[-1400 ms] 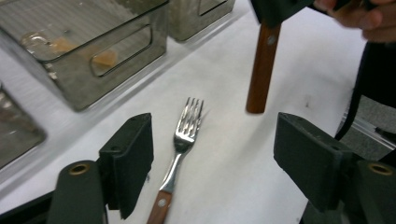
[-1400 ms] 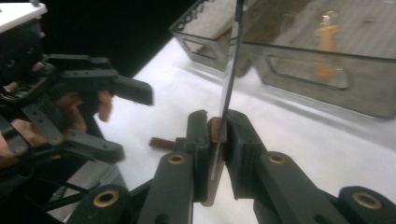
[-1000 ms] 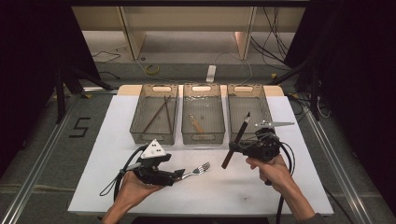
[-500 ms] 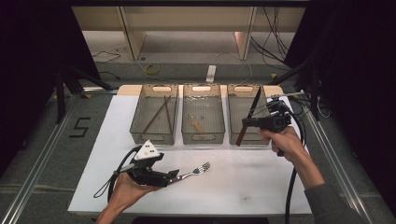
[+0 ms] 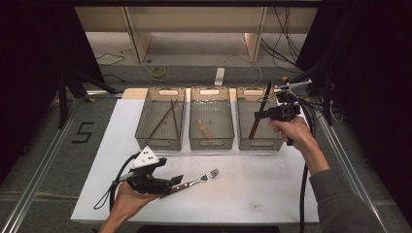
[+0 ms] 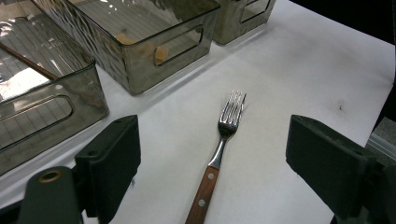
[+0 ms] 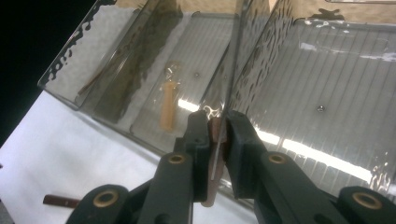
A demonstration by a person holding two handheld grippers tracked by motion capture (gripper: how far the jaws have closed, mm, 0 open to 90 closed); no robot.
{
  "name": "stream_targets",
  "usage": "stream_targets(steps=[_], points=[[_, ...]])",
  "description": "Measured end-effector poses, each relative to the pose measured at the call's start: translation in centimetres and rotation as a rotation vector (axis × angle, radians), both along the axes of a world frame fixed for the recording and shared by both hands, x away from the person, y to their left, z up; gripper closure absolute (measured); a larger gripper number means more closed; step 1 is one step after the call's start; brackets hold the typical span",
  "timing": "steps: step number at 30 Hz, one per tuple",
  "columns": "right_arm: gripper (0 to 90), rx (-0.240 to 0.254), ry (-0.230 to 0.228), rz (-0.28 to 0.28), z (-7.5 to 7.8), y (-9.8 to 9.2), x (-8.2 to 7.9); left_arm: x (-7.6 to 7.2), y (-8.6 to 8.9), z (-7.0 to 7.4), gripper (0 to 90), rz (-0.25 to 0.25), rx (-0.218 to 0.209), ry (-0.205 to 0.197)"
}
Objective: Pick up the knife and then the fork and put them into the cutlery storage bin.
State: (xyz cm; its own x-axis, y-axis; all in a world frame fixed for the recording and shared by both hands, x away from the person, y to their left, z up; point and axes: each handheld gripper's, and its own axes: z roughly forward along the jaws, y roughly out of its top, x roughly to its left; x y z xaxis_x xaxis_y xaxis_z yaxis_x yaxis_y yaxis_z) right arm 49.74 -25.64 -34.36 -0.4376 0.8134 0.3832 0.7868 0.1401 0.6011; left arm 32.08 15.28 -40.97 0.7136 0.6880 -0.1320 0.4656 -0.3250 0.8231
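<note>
A fork (image 5: 198, 180) (image 6: 225, 125) with a wooden handle lies flat on the white table top, tines pointing toward the bins. My left gripper (image 5: 176, 183) (image 6: 217, 151) is open at the near left. Its jaws have just been opening and stand wide on either side of the fork's handle without touching it. My right gripper (image 5: 262, 115) (image 7: 217, 127) is raised over the right bin (image 5: 265, 144) and is shut on a knife (image 5: 253, 130) (image 7: 231, 70). The knife's brown handle hangs below the jaws and its dark blade points up and away.
Three clear bins stand in a row at the table's far edge. The left bin (image 5: 158, 143) holds dark chopsticks (image 5: 165, 116). The middle bin (image 5: 211, 144) holds a small wooden-handled piece (image 5: 204, 128). Cables trail from both grippers.
My right gripper has carried the knife from mid-table up and away to above the right bin. The left hand has stayed by the fork, its jaws spread wider.
</note>
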Motion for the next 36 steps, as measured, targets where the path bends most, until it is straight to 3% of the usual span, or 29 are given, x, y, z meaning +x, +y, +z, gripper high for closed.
stream_targets(steps=[14,23,36], points=[[80.6,-0.065,0.062,-0.053,-1.4,1.3,3.5,-0.1,0.1,0.0,17.6,0.01,-0.004,-0.012],[80.6,-0.091,0.075,-0.071,-2.6,1.7,4.2,-0.1,0.1,0.0,17.6,0.004,0.002,-0.01],[80.6,-0.113,0.132,-0.069,-4.4,2.3,4.8,-0.1,0.1,0.0,17.6,0.006,0.004,-0.017]])
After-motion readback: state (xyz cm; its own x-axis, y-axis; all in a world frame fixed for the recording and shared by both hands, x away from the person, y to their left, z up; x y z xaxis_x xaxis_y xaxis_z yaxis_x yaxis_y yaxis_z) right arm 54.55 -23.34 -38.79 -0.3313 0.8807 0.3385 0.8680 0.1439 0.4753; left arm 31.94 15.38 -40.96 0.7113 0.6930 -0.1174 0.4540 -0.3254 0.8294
